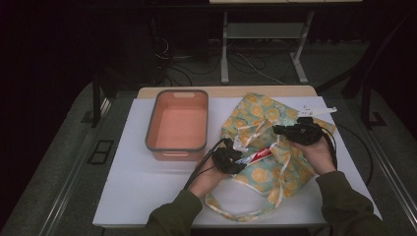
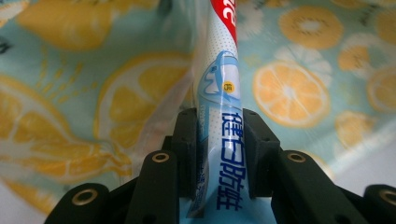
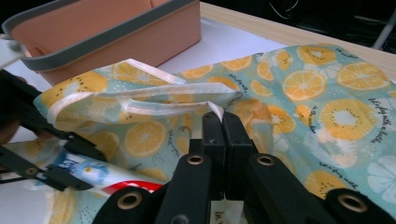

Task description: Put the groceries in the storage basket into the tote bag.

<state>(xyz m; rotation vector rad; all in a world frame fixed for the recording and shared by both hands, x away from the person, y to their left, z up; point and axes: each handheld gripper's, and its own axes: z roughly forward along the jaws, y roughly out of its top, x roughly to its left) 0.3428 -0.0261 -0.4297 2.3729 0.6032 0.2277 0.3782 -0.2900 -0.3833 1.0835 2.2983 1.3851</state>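
Note:
A teal cloth bag (image 1: pixel 265 110) printed with orange citrus slices lies on the white table top (image 1: pixel 142 182), right of centre. My left gripper (image 1: pixel 241 160) is shut on the flat end of a white, blue and red toothpaste tube (image 1: pixel 259 155), which points toward the bag's mouth. In the left gripper view the jaws clamp the tube (image 2: pixel 224 84) above the bag's cloth (image 2: pixel 289 88). My right gripper (image 1: pixel 279 130) is shut on the bag's white-trimmed rim (image 3: pixel 187 91) and holds it lifted. The right gripper view also shows the tube (image 3: pixel 88 171) at lower left.
An empty salmon-pink basin with a grey rim (image 1: pixel 149 128) stands left of the bag. The bag's long strap (image 1: pixel 236 212) loops near the table's front edge. A white tag (image 1: pixel 318 111) lies at the bag's far right corner. Cables trail from both grippers.

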